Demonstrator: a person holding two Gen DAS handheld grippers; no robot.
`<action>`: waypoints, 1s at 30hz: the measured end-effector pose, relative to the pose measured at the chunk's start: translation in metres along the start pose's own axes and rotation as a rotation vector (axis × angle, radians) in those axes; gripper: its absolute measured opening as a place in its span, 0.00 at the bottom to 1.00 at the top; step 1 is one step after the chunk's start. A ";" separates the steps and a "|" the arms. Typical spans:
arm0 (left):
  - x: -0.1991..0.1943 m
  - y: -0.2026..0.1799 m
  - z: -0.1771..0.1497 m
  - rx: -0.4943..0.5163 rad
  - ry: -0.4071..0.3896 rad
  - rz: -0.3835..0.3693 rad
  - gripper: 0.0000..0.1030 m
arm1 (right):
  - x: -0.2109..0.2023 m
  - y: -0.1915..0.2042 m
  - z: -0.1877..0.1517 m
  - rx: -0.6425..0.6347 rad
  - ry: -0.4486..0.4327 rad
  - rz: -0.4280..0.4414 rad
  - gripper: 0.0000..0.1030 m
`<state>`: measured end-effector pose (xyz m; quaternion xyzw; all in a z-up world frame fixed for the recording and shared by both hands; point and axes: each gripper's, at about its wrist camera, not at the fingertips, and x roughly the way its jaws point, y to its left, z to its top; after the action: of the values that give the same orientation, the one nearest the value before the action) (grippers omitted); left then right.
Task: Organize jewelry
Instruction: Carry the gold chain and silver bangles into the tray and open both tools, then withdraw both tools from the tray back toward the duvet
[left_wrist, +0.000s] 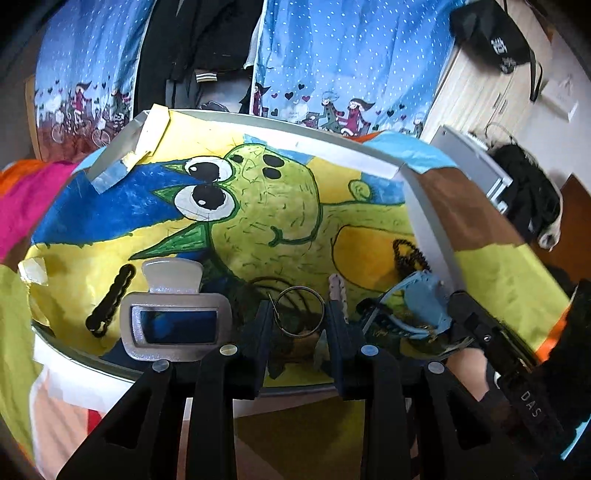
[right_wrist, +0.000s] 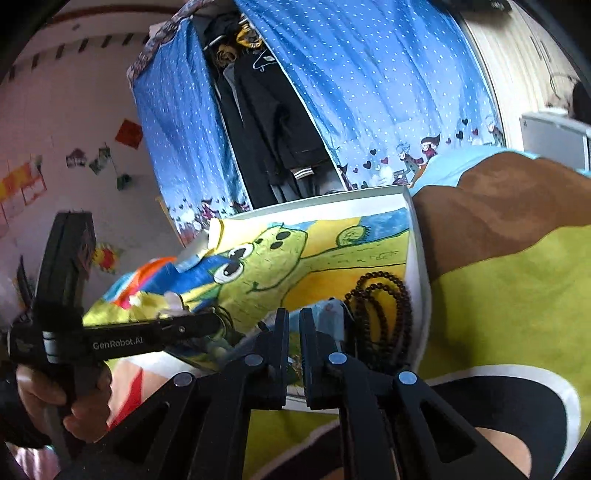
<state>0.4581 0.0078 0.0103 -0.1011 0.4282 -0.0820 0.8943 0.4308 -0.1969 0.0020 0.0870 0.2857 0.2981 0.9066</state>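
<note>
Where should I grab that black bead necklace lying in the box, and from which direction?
Probably best to take the black bead necklace at the top of its coil, where the loops bunch and lie flat on the drawing. Come down from above on the side away from the white box wall, since the coil lies close against that wall and the right gripper, nearly closed now, needs room to open.

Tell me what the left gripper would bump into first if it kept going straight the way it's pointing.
Probably the metal key ring: it sits between the open fingers of the left gripper, right ahead, on a dark tangle of cords in the painted box. Depth is hard to judge through the fisheye.
</note>
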 end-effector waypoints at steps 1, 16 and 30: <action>0.000 -0.001 -0.001 0.009 0.002 0.016 0.29 | -0.001 0.000 -0.001 -0.008 0.005 -0.010 0.07; -0.069 -0.040 -0.024 0.102 -0.255 0.124 0.82 | -0.076 0.003 0.007 -0.040 -0.063 -0.137 0.68; -0.152 -0.086 -0.074 0.246 -0.412 0.122 0.94 | -0.180 0.034 -0.006 -0.078 -0.162 -0.243 1.00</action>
<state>0.3006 -0.0484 0.1004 0.0198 0.2288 -0.0571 0.9716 0.2915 -0.2757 0.0923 0.0402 0.2085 0.1889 0.9588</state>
